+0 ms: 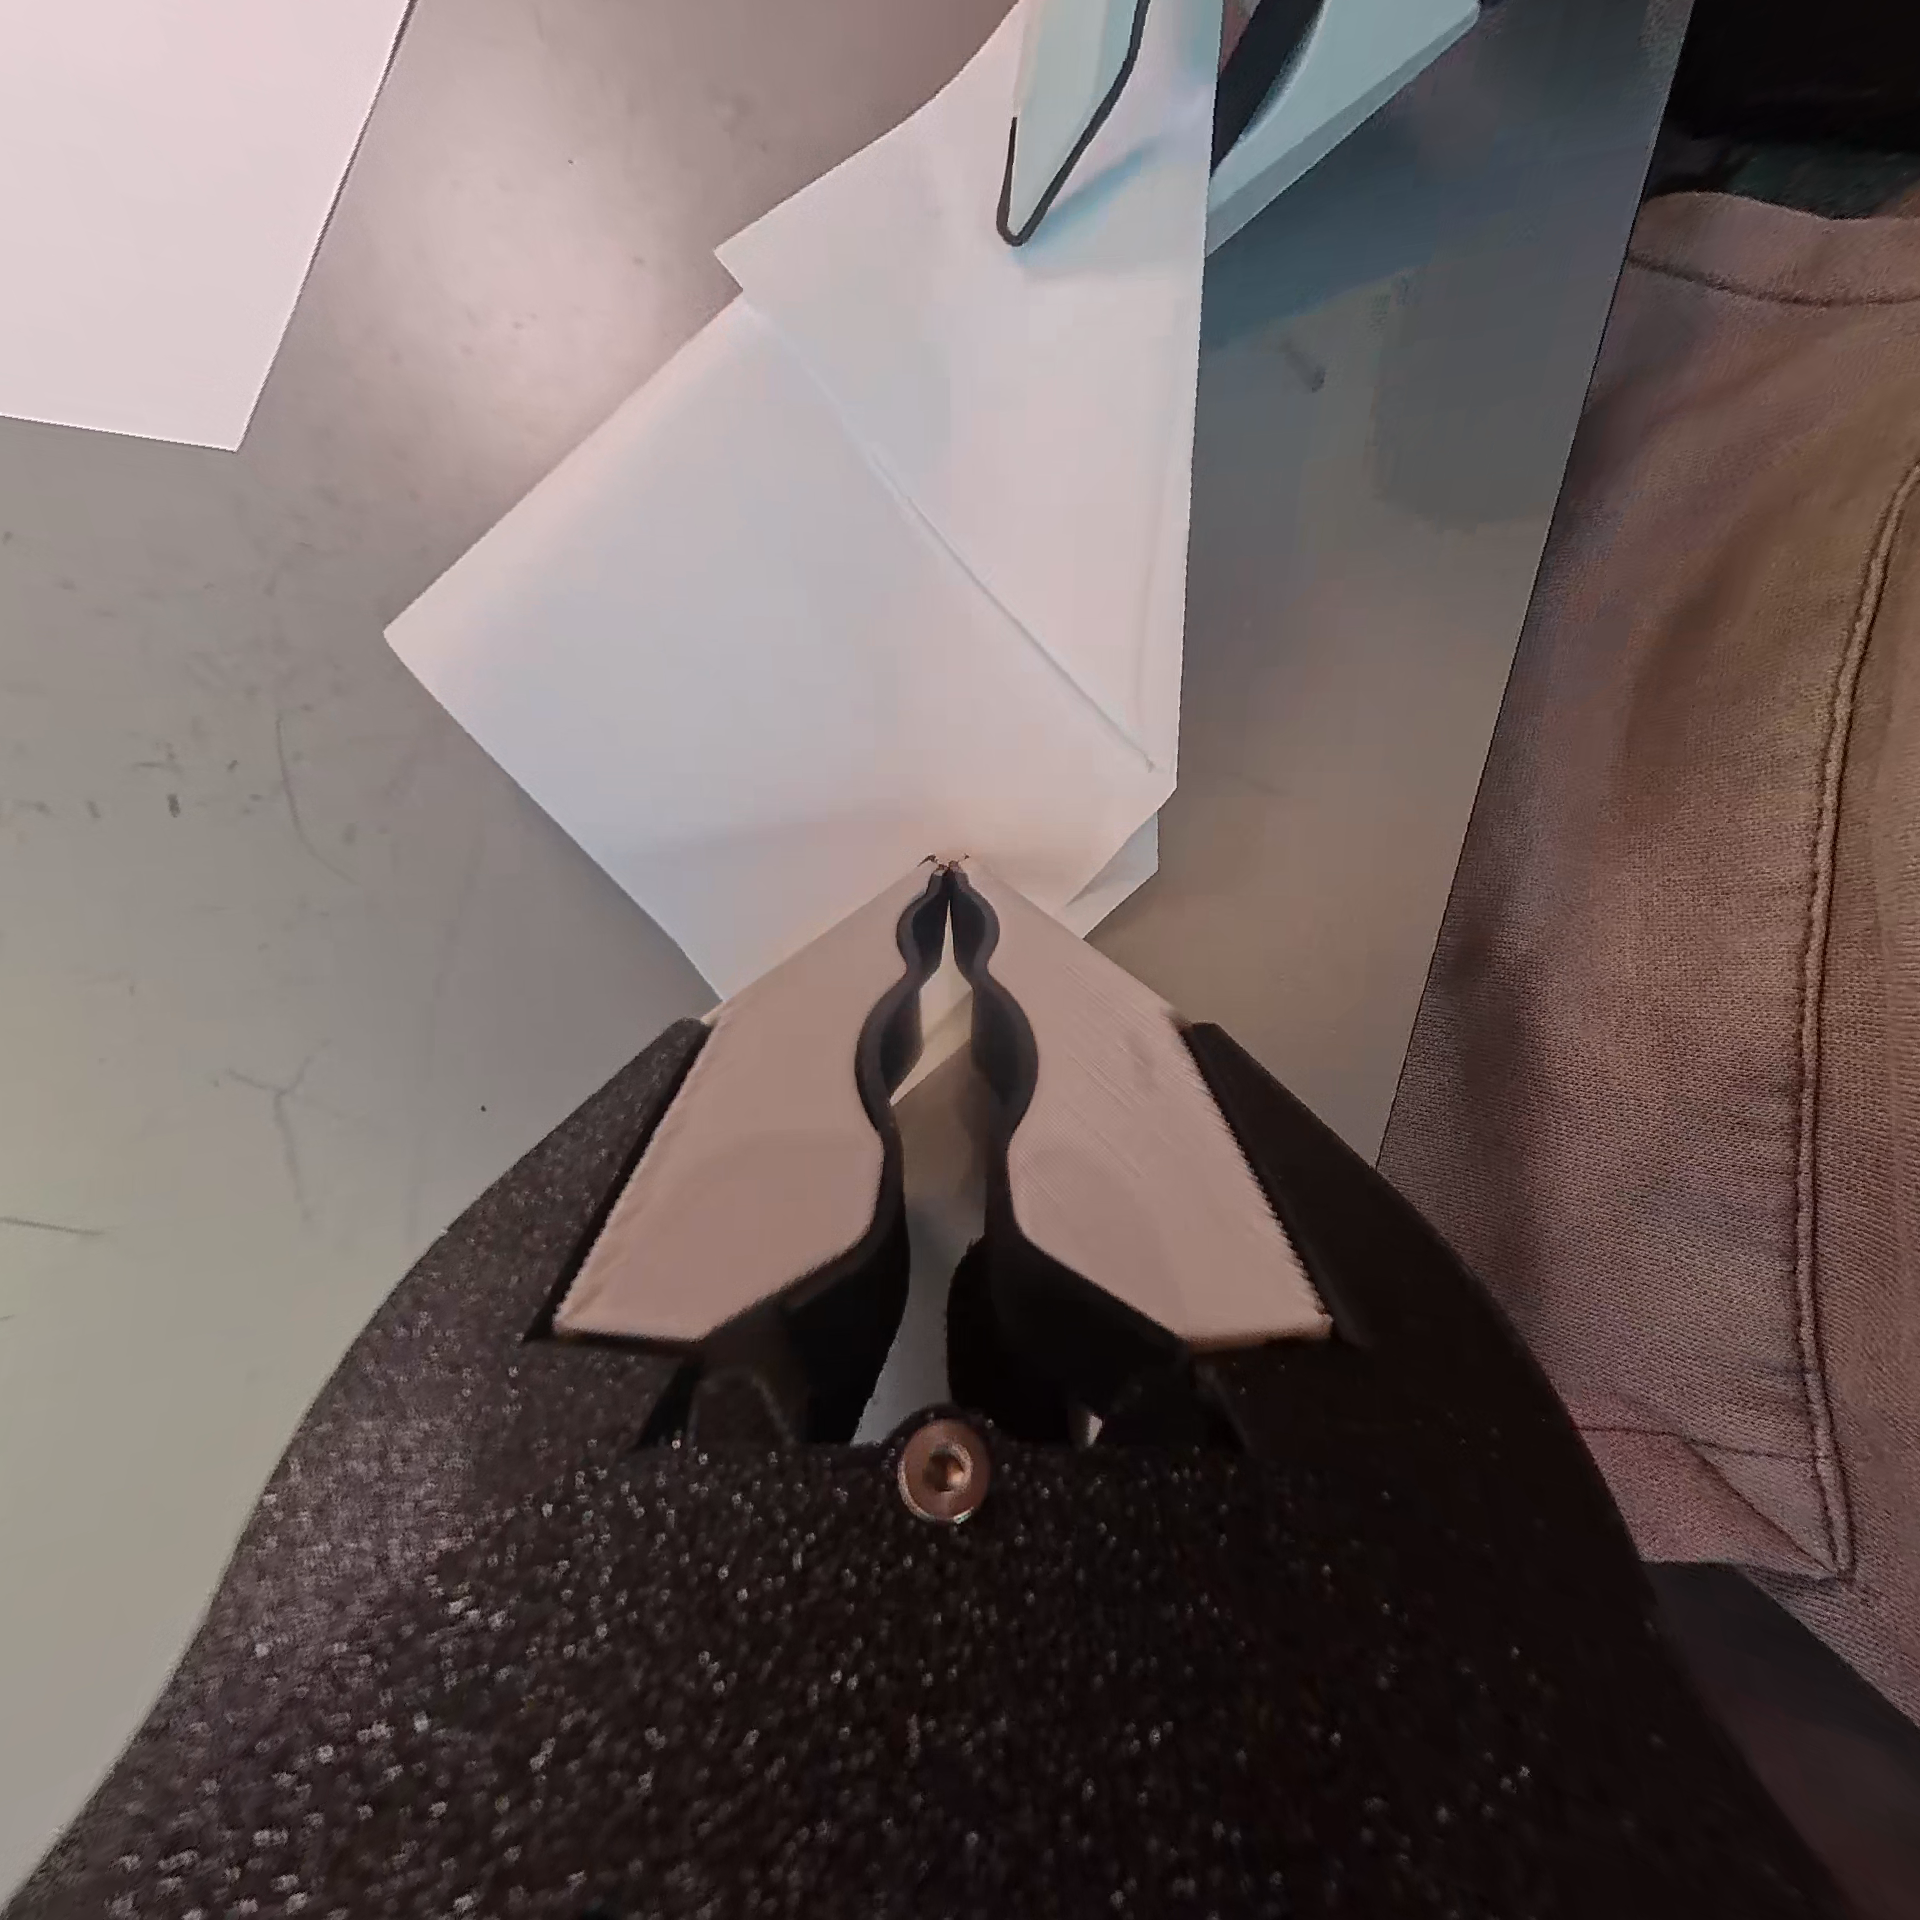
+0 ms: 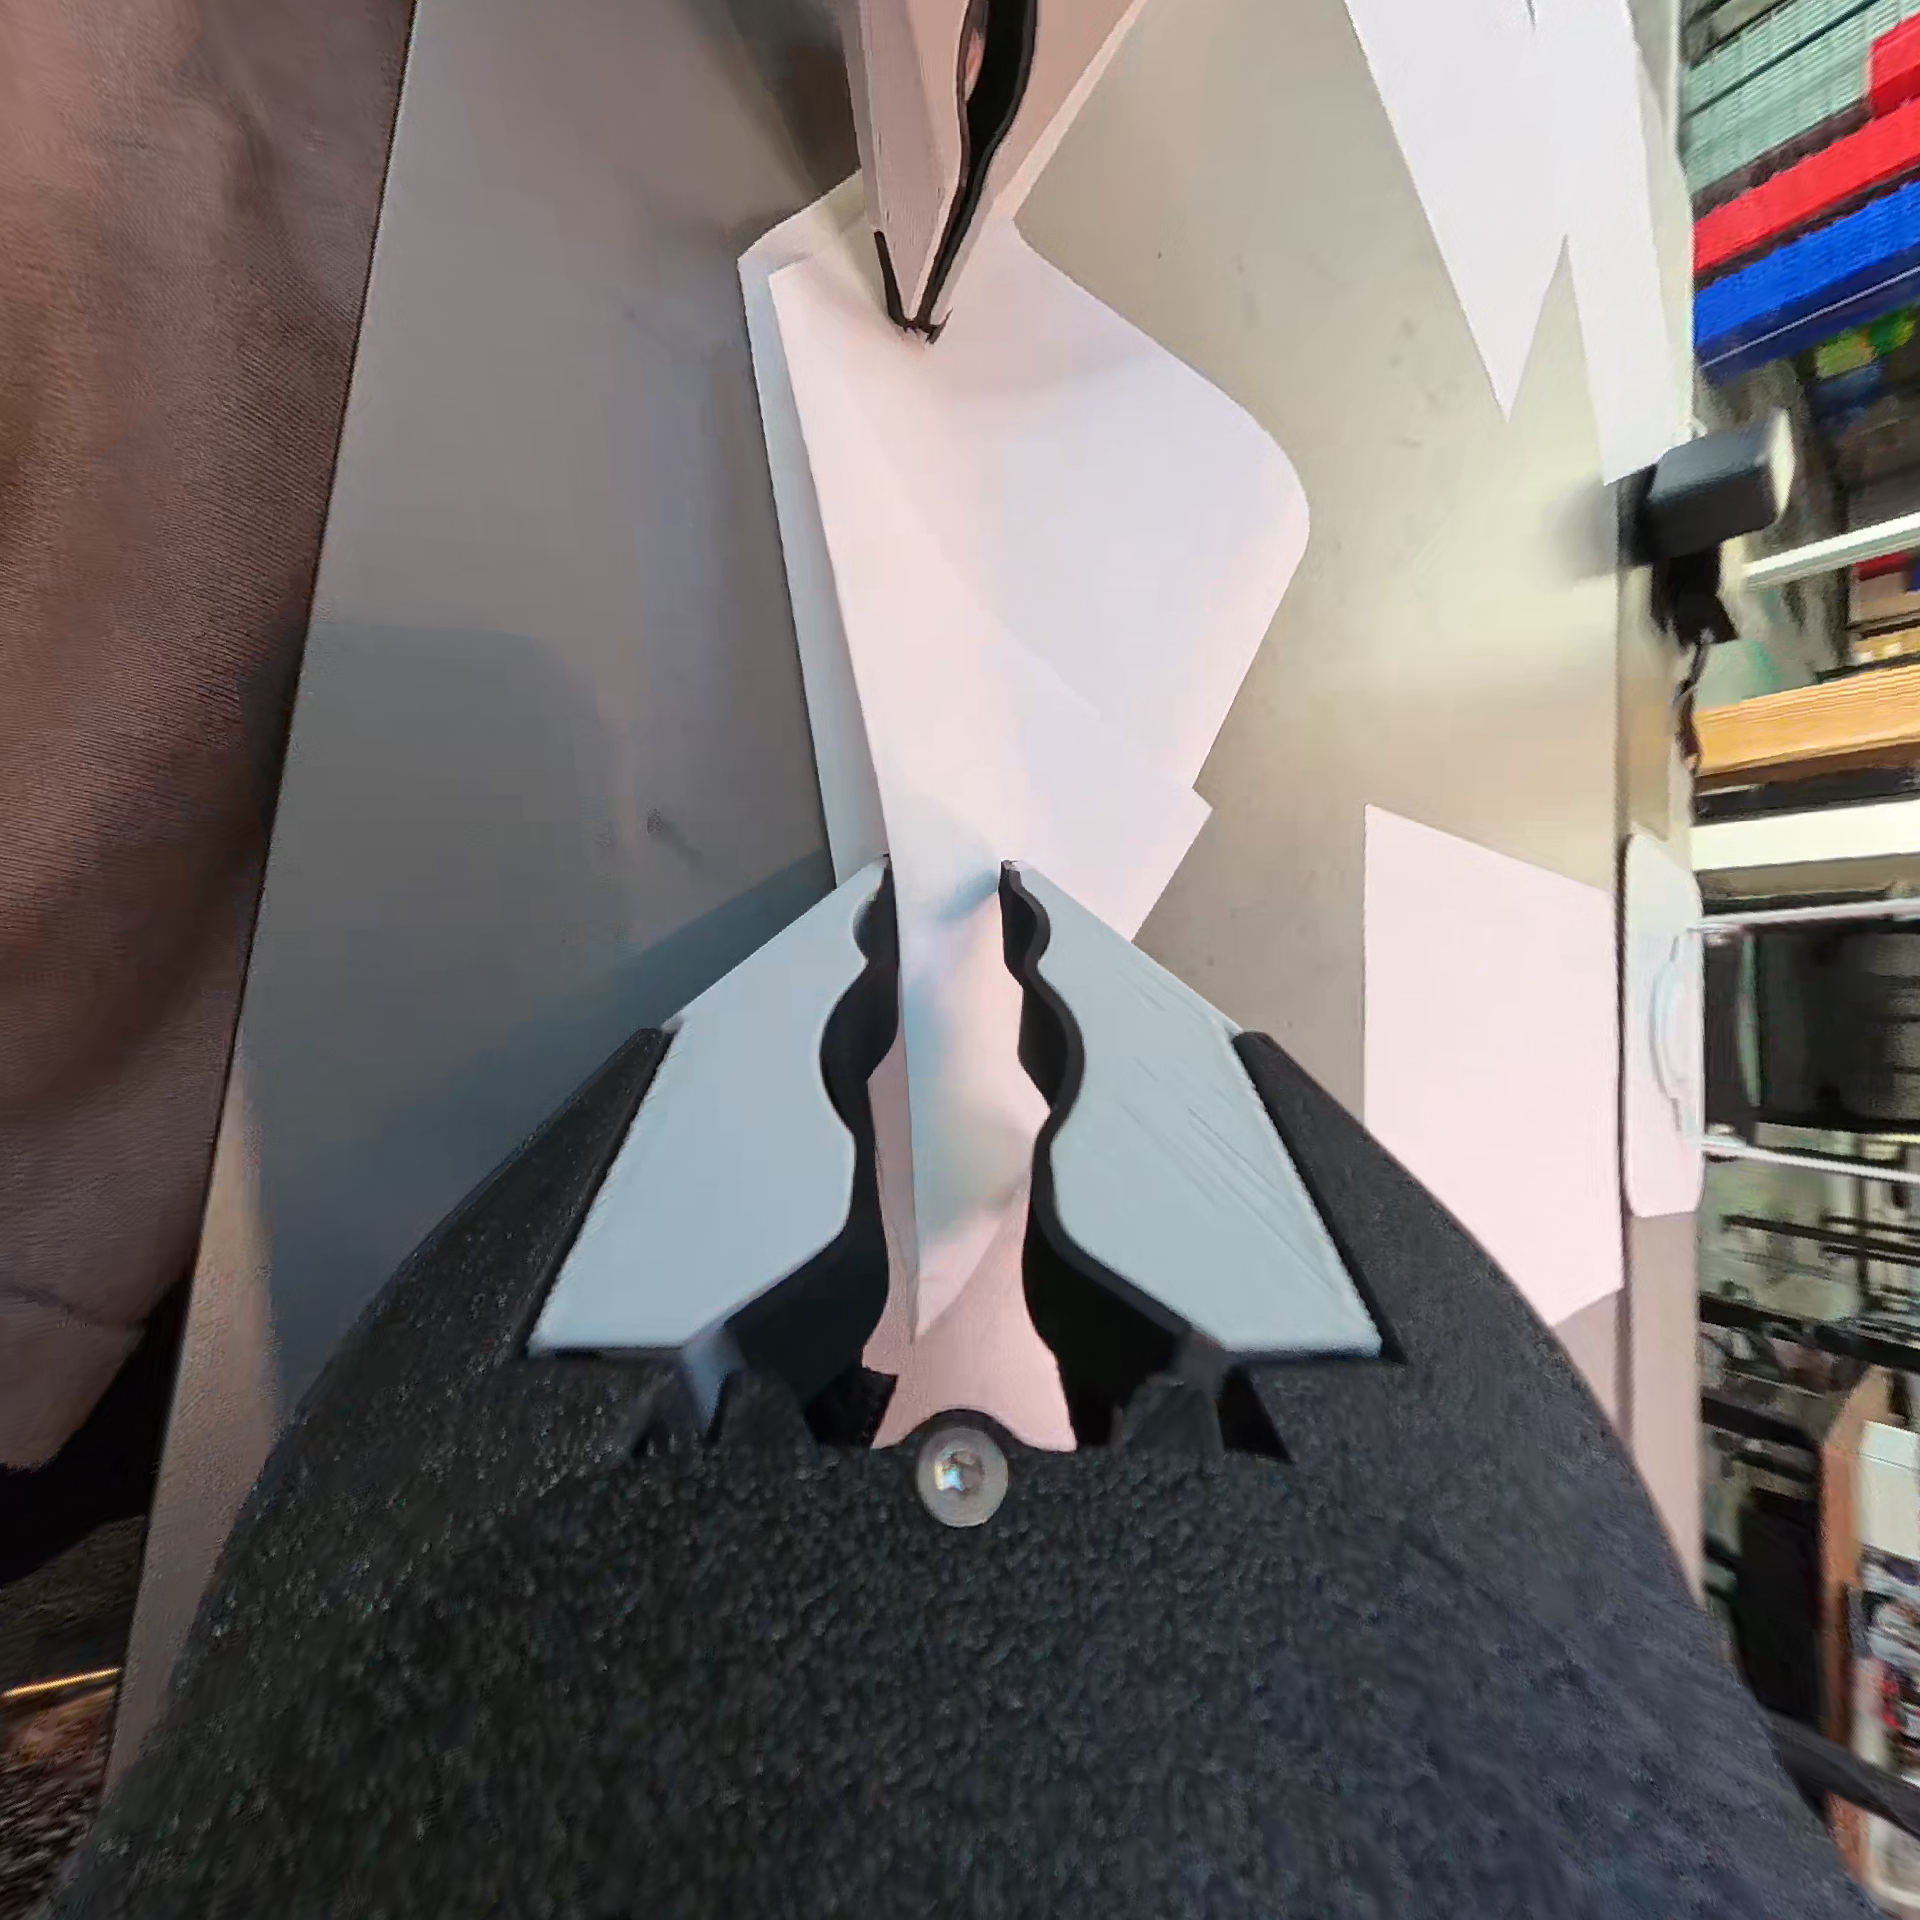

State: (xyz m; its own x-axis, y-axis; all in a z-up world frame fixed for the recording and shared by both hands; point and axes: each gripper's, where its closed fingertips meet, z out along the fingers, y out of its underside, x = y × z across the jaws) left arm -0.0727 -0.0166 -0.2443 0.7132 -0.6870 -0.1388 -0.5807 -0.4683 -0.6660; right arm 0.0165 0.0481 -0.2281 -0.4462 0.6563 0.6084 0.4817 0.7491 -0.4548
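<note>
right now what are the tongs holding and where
Left tongs pinch the folded white paper at its near corner; right tongs straddle its opposite end, not closed.

Folded paper (image 1: pixel 790 623) lies on the bench (image 1: pixel 208 935) btwn my two claws: left claw (image 1: pixel 948 878) at its near corner, right claw (image 2: pixel 945 878) at the opp. end. Another sheet (image 1: pixel 156 208) lies far left, apart.
</note>
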